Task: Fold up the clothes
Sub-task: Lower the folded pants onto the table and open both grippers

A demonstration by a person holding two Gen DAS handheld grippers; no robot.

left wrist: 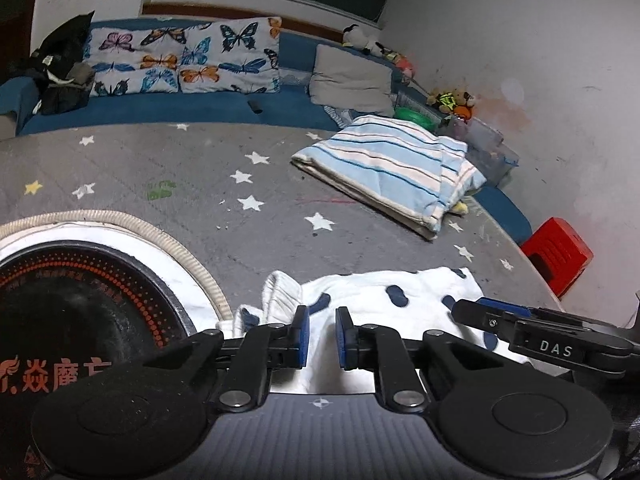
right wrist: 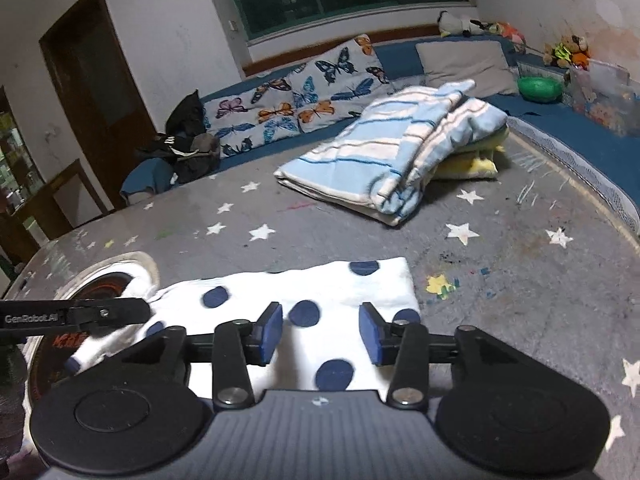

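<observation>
A white garment with dark blue dots [left wrist: 404,280] [right wrist: 352,292] lies folded flat on the grey star-patterned surface [right wrist: 500,260], close in front of both grippers. My left gripper [left wrist: 322,332] sits at the garment's left end, its blue pads nearly together and pinching a raised fold of the white cloth. In the right wrist view the left gripper [right wrist: 140,310] reaches in from the left over that same end. My right gripper [right wrist: 320,332] stands open above the garment's near edge, with the cloth lying flat beneath it and not pinched. The right gripper [left wrist: 468,310] also shows side-on in the left wrist view.
A round black cooktop [left wrist: 80,312] is set into the surface at the garment's left. A folded blue-striped blanket [right wrist: 360,152] lies farther back over something yellow [right wrist: 468,168]. Butterfly cushions [left wrist: 180,60] line a blue bench. A red stool [left wrist: 558,248] stands past the right edge.
</observation>
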